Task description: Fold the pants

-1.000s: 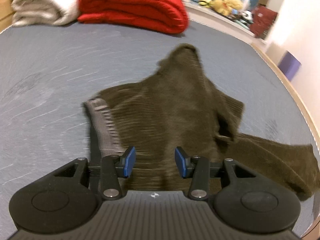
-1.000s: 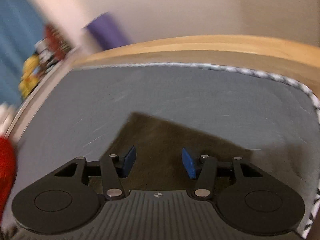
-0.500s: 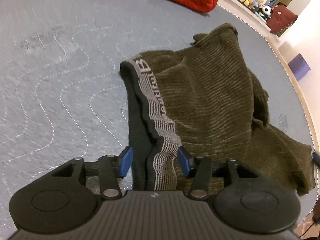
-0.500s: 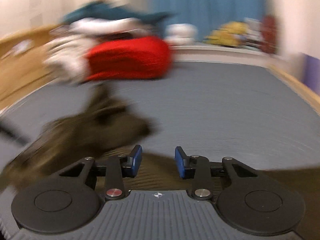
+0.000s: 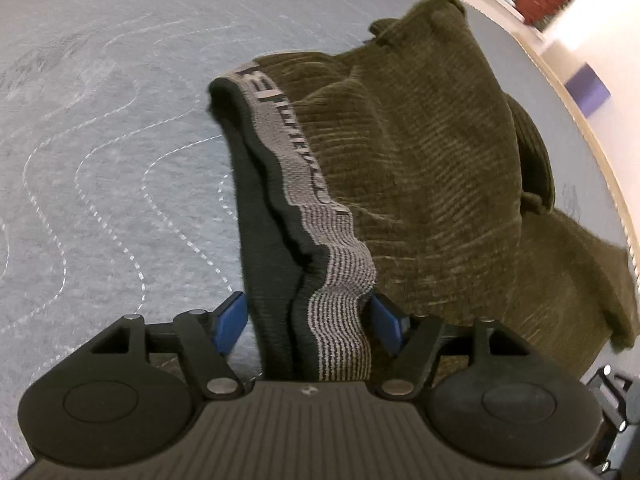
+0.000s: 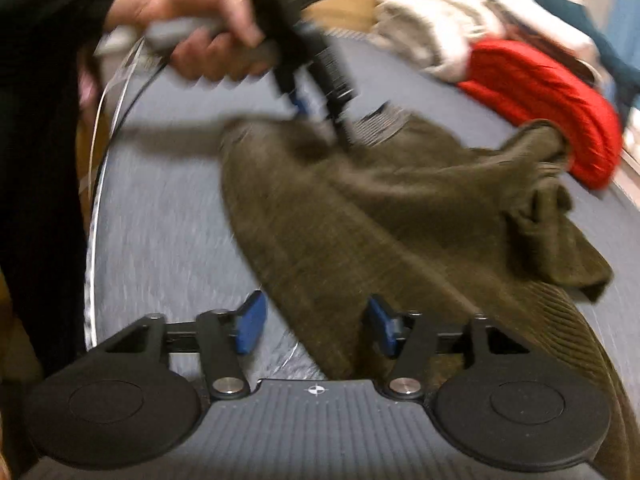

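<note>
Olive corduroy pants [image 5: 420,160] lie rumpled on the grey-blue mattress [image 5: 100,140]. Their grey striped waistband [image 5: 304,184], black inside, runs straight toward me and passes between the pads of my left gripper [image 5: 310,320]. Its jaws are opening, and the band sits loosely between them. In the blurred right wrist view, the pants [image 6: 400,232] spread out ahead. One edge of the cloth lies between the opening jaws of my right gripper [image 6: 314,324], and the pads stand off it. A hand [image 6: 200,36] holds the left gripper [image 6: 316,76] over the waistband [image 6: 380,124].
A folded red blanket [image 6: 552,92] and white bedding [image 6: 432,12] lie at the far end of the mattress. A wooden bed rim [image 5: 592,152] runs along the right, with a purple box [image 5: 588,88] beyond it. The person's dark sleeve [image 6: 40,140] fills the left.
The left gripper has sunk close to the waistband and its jaws stand wider. The right view swung from the mattress corner round to the pants; its jaws narrowed, then widened.
</note>
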`<action>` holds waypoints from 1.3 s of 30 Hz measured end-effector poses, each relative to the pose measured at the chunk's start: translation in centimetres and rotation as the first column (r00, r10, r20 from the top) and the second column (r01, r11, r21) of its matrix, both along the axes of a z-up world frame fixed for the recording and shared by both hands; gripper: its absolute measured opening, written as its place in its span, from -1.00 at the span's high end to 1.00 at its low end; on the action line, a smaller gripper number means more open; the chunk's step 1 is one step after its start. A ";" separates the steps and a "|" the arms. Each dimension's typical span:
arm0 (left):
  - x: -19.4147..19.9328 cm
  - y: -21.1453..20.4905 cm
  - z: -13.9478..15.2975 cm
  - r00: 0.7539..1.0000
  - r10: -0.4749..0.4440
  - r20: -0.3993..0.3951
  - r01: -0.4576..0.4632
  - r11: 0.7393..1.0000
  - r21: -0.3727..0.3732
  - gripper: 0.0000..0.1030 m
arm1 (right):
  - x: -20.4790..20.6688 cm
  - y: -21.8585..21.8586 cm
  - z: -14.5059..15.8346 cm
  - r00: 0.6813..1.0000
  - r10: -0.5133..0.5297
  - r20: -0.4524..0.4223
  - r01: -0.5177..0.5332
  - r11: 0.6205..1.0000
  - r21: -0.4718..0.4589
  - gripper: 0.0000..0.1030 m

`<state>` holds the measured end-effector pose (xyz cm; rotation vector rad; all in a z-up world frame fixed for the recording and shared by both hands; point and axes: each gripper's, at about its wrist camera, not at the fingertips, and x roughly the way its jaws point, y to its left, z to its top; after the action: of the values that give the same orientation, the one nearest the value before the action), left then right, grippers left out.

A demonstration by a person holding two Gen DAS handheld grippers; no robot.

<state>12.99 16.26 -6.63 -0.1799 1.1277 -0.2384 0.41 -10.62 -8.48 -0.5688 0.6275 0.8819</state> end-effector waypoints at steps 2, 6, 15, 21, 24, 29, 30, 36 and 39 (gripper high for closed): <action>-0.2 -0.5 0.0 1.000 -0.016 0.022 0.016 1.000 0.018 -0.33 | -0.1 1.0 -0.7 1.000 0.018 0.014 -0.017 0.999 -0.042 -0.25; -0.7 -0.6 0.8 0.997 -0.033 0.068 0.031 0.999 0.038 0.45 | 0.7 1.4 0.2 1.000 -0.009 -0.013 0.009 1.000 -0.018 0.32; -3.7 5.4 6.8 0.974 0.073 0.217 -0.101 0.987 0.122 0.68 | -1.4 4.6 4.4 0.991 0.137 -0.016 -0.132 0.979 0.152 0.80; -3.2 6.0 4.7 0.983 0.112 0.145 -0.151 0.943 0.295 0.24 | -2.5 7.8 3.8 0.995 0.083 -0.054 -0.074 0.985 0.156 0.56; -3.9 5.6 6.9 0.957 0.124 0.263 -0.206 0.927 0.315 0.04 | -2.6 6.6 4.3 0.993 0.085 -0.080 -0.070 0.981 0.179 0.36; -4.9 2.6 7.5 0.964 0.001 0.266 -0.053 0.981 0.187 0.13 | -0.5 3.3 5.4 0.989 -0.064 -0.136 0.097 0.963 0.253 -0.05; -4.9 1.9 6.8 0.970 -0.031 0.240 -0.015 0.982 0.186 0.16 | 0.0 2.8 5.0 0.984 -0.097 -0.150 0.130 0.964 0.233 -0.07; -3.5 -0.8 2.1 0.996 -0.070 0.063 0.044 0.939 0.342 0.29 | 2.8 0.6 2.5 0.934 -0.256 -0.251 0.269 0.963 0.020 -0.10; -4.1 -1.4 4.9 0.984 -0.057 0.167 0.007 0.958 0.288 0.29 | 4.5 -1.8 5.4 0.910 -0.354 -0.215 0.383 0.916 0.114 -0.10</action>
<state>8.93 14.83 -1.76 0.1155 0.9788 -0.1148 4.89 -12.37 -3.04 -0.2129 0.8025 0.6206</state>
